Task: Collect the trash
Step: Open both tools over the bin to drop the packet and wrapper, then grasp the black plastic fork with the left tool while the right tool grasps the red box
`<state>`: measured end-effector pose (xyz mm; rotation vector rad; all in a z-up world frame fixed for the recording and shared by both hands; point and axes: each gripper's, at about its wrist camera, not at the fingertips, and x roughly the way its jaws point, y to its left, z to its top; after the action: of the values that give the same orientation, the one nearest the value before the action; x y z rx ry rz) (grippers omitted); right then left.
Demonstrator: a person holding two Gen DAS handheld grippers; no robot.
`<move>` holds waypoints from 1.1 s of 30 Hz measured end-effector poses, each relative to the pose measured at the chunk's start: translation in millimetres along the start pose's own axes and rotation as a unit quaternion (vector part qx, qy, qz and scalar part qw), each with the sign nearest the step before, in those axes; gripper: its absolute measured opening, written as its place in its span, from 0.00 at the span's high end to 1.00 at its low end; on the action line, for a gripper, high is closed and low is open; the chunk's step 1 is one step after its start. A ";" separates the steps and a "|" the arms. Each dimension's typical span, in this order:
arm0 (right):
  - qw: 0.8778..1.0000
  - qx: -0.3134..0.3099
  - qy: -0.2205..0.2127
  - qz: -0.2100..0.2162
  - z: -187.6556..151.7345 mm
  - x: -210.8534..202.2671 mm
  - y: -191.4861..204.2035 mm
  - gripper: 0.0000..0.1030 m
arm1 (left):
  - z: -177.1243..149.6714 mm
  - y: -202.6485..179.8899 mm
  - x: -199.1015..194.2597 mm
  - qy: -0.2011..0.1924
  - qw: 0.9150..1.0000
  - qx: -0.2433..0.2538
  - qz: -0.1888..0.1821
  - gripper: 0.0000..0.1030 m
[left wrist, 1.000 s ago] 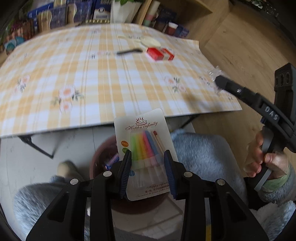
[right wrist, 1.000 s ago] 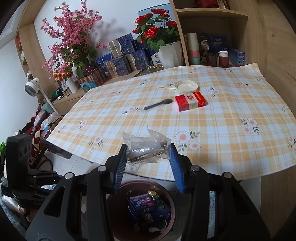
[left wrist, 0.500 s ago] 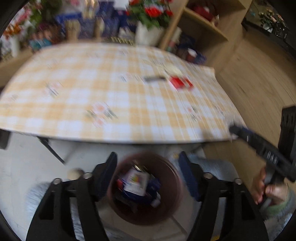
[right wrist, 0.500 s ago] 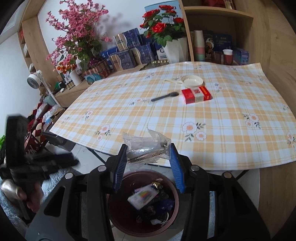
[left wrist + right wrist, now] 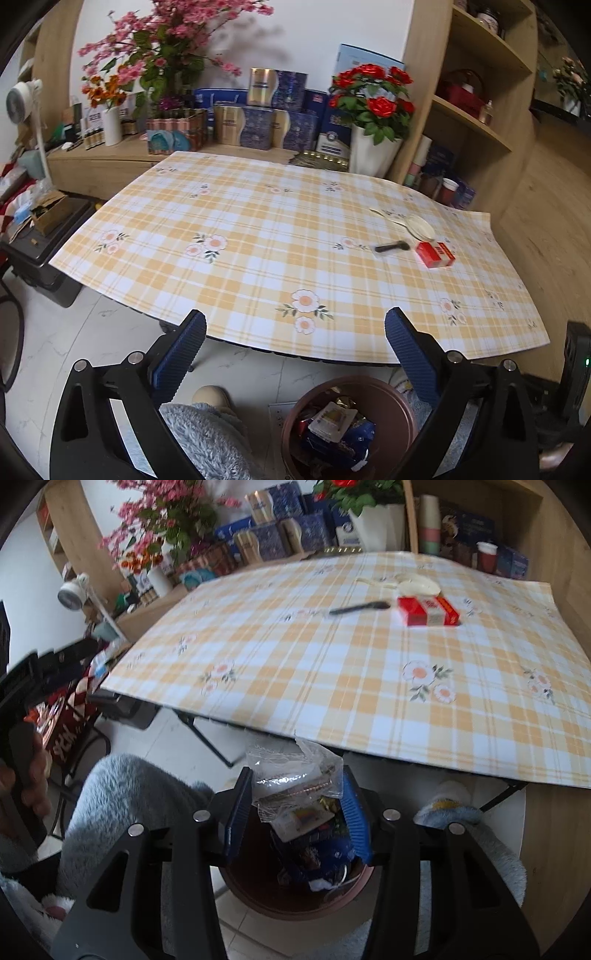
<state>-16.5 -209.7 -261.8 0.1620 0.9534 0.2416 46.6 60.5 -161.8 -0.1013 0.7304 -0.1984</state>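
My left gripper [image 5: 293, 339] is open and empty, raised at the table's near edge. The brown bin [image 5: 400, 400] stands on the floor below it, with the candle pack [image 5: 332, 419] lying on other wrappers inside. My right gripper [image 5: 295, 805] is shut on a crumpled clear plastic wrapper [image 5: 291, 771], held right above the brown bin [image 5: 258, 890]. On the checked tablecloth lie a red box [image 5: 435, 254], a black spoon [image 5: 390, 246] and a white lid [image 5: 420, 226]; the right wrist view shows the red box [image 5: 428, 611] and the spoon [image 5: 360, 607] too.
The table [image 5: 258, 240] overhangs the bin. Shelves with flower pots [image 5: 373, 147] and boxes stand behind it. My knees in grey fleece [image 5: 122, 797] sit beside the bin. A black crate [image 5: 40, 266] is on the floor at left.
My left gripper opened and dropped the candle pack into the bin, then rose toward the table. My right gripper carried the clear wrapper from the table's edge down over the bin.
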 end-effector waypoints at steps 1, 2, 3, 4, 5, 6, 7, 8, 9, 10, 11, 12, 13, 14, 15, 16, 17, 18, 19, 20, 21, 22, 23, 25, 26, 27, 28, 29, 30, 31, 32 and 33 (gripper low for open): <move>1.000 -0.004 0.006 0.000 -1.6 2.3 1.8 0.49 | -1.1 1.3 -0.3 0.000 1.000 -0.002 0.001 0.08; 1.000 -0.007 0.013 0.000 -2.7 4.5 3.5 0.48 | -1.7 2.4 -0.7 0.000 1.000 -0.003 0.001 0.08; 1.000 -0.011 0.022 -0.003 -3.6 6.5 5.7 0.40 | -1.7 2.5 -0.7 -0.001 1.000 -0.003 0.002 0.08; 1.000 -0.014 0.025 -0.006 -4.0 6.8 8.2 0.32 | -1.5 2.5 -1.1 -0.003 1.000 -0.001 0.001 0.08; 0.999 -0.021 0.023 -0.009 -3.9 5.7 10.9 0.30 | -1.9 2.6 -2.2 -0.009 1.000 0.003 -0.006 0.08; 0.999 -0.027 0.021 -0.013 -2.8 4.6 12.5 0.27 | -3.2 2.1 -3.4 -0.014 1.000 0.007 -0.010 0.08; 0.999 -0.035 0.017 -0.019 -1.3 2.6 13.9 0.22 | -4.1 1.3 -4.4 -0.020 1.000 0.013 -0.010 0.08; 0.999 -0.041 0.011 -0.026 0.3 -0.4 14.8 0.20 | -5.0 0.2 -5.2 -0.024 1.000 0.017 -0.009 0.08; 0.998 -0.046 0.001 -0.035 3.7 -4.2 14.9 0.16 | -6.1 0.2 -5.9 -0.030 0.999 0.021 -0.012 0.08; 0.998 -0.048 -0.007 -0.042 7.1 -7.2 13.6 0.14 | -6.8 -0.5 -6.3 -0.032 0.999 0.021 -0.013 0.08; 0.998 -0.047 -0.014 -0.048 10.4 -9.9 11.4 0.14 | -7.7 0.3 -5.9 -0.033 0.999 0.021 -0.016 0.08; 0.997 -0.042 -0.022 -0.054 15.3 -13.0 7.1 0.14 | -8.1 -0.2 -5.9 -0.034 0.999 0.020 -0.018 0.08; 0.997 -0.037 -0.028 -0.058 18.4 -15.2 3.2 0.14 | -8.8 0.3 -5.4 -0.034 0.999 0.019 -0.021 0.08; 0.997 -0.028 -0.036 -0.061 22.7 -17.9 -3.4 0.13 | -9.1 0.3 -5.0 -0.034 0.999 0.018 -0.023 0.08; 0.997 -0.023 -0.040 -0.064 25.6 -19.1 -8.8 0.13 | -9.6 1.1 -3.5 -0.035 0.999 0.017 -0.024 0.08; 0.997 -0.018 -0.044 -0.068 29.0 -20.5 -14.3 0.12 | -9.7 1.2 -2.3 -0.034 0.999 0.016 -0.025 0.08; 0.996 -0.013 -0.049 -0.069 32.4 -22.2 -20.1 0.12 | -9.8 1.5 -0.3 -0.032 0.999 0.016 -0.028 0.08; 0.996 -0.011 -0.054 -0.068 35.2 -23.2 -23.9 0.12 | -9.9 1.1 0.5 -0.031 0.999 0.016 -0.030 0.08; 0.996 -0.010 -0.058 -0.069 37.8 -23.9 -27.5 0.11 | -9.7 0.8 1.6 -0.031 0.999 0.016 -0.033 0.08; 0.996 -0.010 -0.061 -0.071 40.2 -24.8 -30.6 0.11 | -9.5 0.5 3.0 -0.031 0.999 0.016 -0.036 0.08; 0.995 -0.011 -0.063 -0.075 43.0 -25.6 -33.6 0.10 | -9.0 -0.3 5.6 -0.030 0.999 0.016 -0.040 0.08; 0.994 -0.014 -0.065 -0.082 46.1 -26.0 -37.4 0.10 | -8.9 -0.8 7.6 -0.029 0.999 0.016 -0.044 0.08; 0.994 -0.016 -0.067 -0.087 47.5 -25.9 -39.6 0.10 | -8.6 -1.6 9.7 -0.027 0.998 0.015 -0.047 0.08; 0.993 -0.016 -0.072 -0.097 51.8 -26.2 -47.9 0.10 | -8.5 -4.4 17.0 -0.019 0.998 0.012 -0.055 0.08; 0.992 -0.014 -0.073 -0.100 53.5 -25.6 -52.4 0.10 | -8.8 -7.0 21.2 -0.014 0.998 0.013 -0.058 0.08; 0.992 -0.010 -0.074 -0.103 55.3 -25.0 -56.8 0.10 | -8.8 -9.0 24.9 -0.010 0.998 0.014 -0.062 0.08; 0.992 -0.005 -0.075 -0.105 57.7 -23.8 -62.8 0.10 | -9.0 -11.3 29.3 -0.005 0.998 0.016 -0.065 0.08; 0.992 0.000 -0.074 -0.106 60.1 -21.9 -68.9 0.10 | -8.9 -13.7 34.2 0.001 0.997 0.020 -0.069 0.08; 0.992 0.003 -0.073 -0.107 62.2 -19.6 -74.0 0.09 | -8.7 -17.3 40.4 0.007 0.997 0.025 -0.073 0.09; 0.991 0.005 -0.072 -0.110 64.2 -16.8 -79.4 0.10 | -7.9 -20.5 45.7 0.011 0.997 0.031 -0.076 0.10; 0.991 0.006 -0.072 -0.112 66.0 -15.0 -82.6 0.09 | -6.5 -24.8 52.7 0.015 0.996 0.038 -0.078 0.11; 0.991 0.007 -0.070 -0.113 69.6 -11.4 -88.4 0.08 | -5.1 -27.0 57.3 0.018 0.996 0.042 -0.080 0.12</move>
<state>46.1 -299.9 -234.7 0.0816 0.8252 0.0133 80.8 21.7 -198.6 -0.0770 0.7485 -0.3838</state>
